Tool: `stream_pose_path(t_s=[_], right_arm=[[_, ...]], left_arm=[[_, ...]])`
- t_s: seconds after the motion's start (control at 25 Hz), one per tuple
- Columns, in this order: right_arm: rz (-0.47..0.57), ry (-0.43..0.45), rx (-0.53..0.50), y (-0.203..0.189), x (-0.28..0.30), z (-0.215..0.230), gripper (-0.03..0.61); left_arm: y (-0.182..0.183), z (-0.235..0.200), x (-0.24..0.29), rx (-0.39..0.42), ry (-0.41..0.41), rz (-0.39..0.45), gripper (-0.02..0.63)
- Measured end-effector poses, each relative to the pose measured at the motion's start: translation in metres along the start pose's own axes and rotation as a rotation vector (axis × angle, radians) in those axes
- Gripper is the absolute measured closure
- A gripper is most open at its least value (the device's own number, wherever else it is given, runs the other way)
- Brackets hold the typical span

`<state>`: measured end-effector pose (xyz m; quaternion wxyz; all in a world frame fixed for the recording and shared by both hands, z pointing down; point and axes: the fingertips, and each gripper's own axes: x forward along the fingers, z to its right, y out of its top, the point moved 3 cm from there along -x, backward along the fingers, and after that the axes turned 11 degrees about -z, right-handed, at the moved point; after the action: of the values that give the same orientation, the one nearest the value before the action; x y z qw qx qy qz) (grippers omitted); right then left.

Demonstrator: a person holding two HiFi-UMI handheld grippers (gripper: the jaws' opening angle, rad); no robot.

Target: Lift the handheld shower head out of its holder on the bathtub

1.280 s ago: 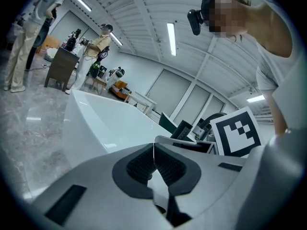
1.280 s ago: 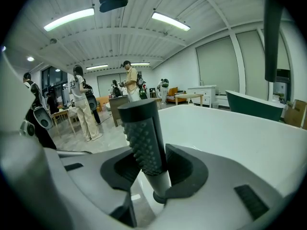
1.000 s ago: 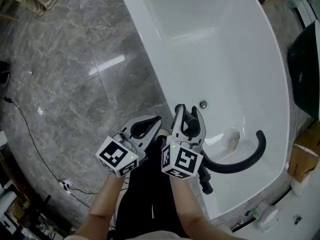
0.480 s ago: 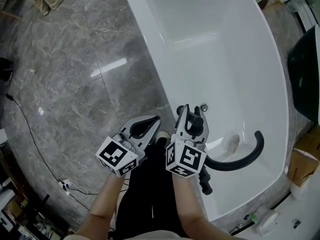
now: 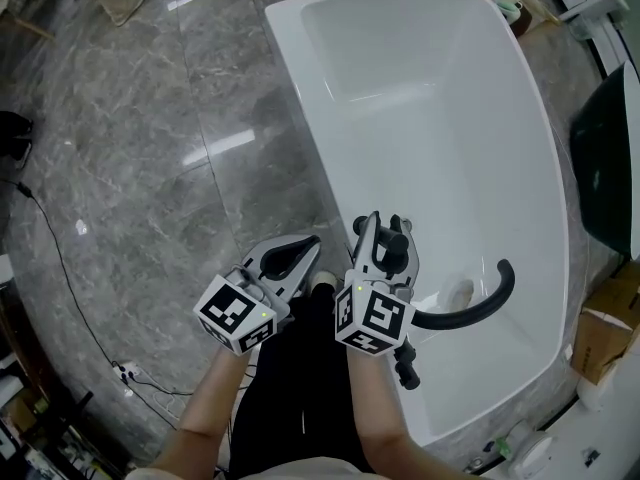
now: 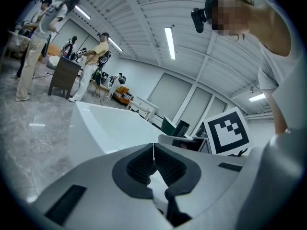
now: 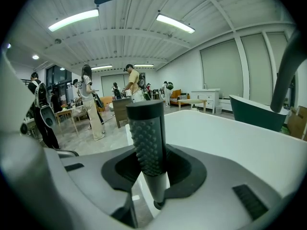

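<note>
Over the near rim of the white bathtub (image 5: 430, 118), the black hose (image 5: 480, 306) trails into the basin. Your right gripper (image 5: 385, 246) is clamped on the studded shower head (image 7: 146, 138), held upright. The left gripper (image 6: 153, 152) is closed on nothing, just beside it. Risk: hose drag may twist the head between the pads as you raise it. Compared with the earlier frame, both grippers are higher and the hose arc is drawn up.

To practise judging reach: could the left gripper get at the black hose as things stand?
Probably not directly: the right gripper, shut on the shower head, sits between the left gripper and the hose.
</note>
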<state>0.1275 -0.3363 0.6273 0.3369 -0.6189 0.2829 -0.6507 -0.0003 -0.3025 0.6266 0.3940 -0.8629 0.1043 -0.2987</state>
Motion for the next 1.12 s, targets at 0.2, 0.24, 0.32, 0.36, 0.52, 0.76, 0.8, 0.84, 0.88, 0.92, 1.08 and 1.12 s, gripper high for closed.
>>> stream_pose_path(t_s=[0.2, 0.24, 0.32, 0.36, 0.52, 0.76, 0.8, 0.84, 0.88, 0.92, 1.08, 1.12], right_arm=[[0.023, 0.005, 0.007, 0.015, -0.016, 0.0, 0.449], [0.028, 0.005, 0.008, 0.018, -0.018, 0.001, 0.449], [0.037, 0.005, 0.01, 0.022, -0.023, 0.003, 0.449], [0.042, 0.006, 0.012, 0.024, -0.026, 0.003, 0.449], [0.072, 0.015, 0.008, 0.035, -0.042, 0.003, 0.449], [0.097, 0.043, -0.007, 0.049, -0.061, -0.001, 0.451], [0.102, 0.046, -0.008, 0.05, -0.064, -0.001, 0.451], [0.107, 0.051, -0.009, 0.052, -0.067, 0.0, 0.451], [0.111, 0.056, -0.01, 0.055, -0.07, 0.0, 0.451], [0.114, 0.062, -0.011, 0.057, -0.073, 0.0, 0.451], [0.127, 0.083, -0.003, 0.07, -0.083, 0.0, 0.451], [0.13, 0.089, -0.001, 0.073, -0.086, 0.0, 0.451]], left_arm=[[0.011, 0.009, -0.017, 0.001, 0.014, 0.023, 0.603], [0.012, 0.011, -0.019, 0.002, 0.017, 0.027, 0.603], [0.013, 0.014, -0.024, 0.001, 0.021, 0.031, 0.603], [0.013, 0.015, -0.026, -0.001, 0.021, 0.033, 0.603], [0.015, 0.023, -0.036, 0.005, 0.023, 0.038, 0.603], [0.022, 0.037, -0.048, 0.022, 0.03, 0.043, 0.603], [0.023, 0.039, -0.05, 0.024, 0.031, 0.044, 0.603], [0.024, 0.042, -0.051, 0.025, 0.032, 0.047, 0.603], [0.026, 0.044, -0.052, 0.027, 0.033, 0.049, 0.603], [0.029, 0.047, -0.052, 0.03, 0.033, 0.052, 0.603], [0.039, 0.057, -0.057, 0.042, 0.035, 0.058, 0.603], [0.04, 0.059, -0.058, 0.045, 0.035, 0.059, 0.603]])
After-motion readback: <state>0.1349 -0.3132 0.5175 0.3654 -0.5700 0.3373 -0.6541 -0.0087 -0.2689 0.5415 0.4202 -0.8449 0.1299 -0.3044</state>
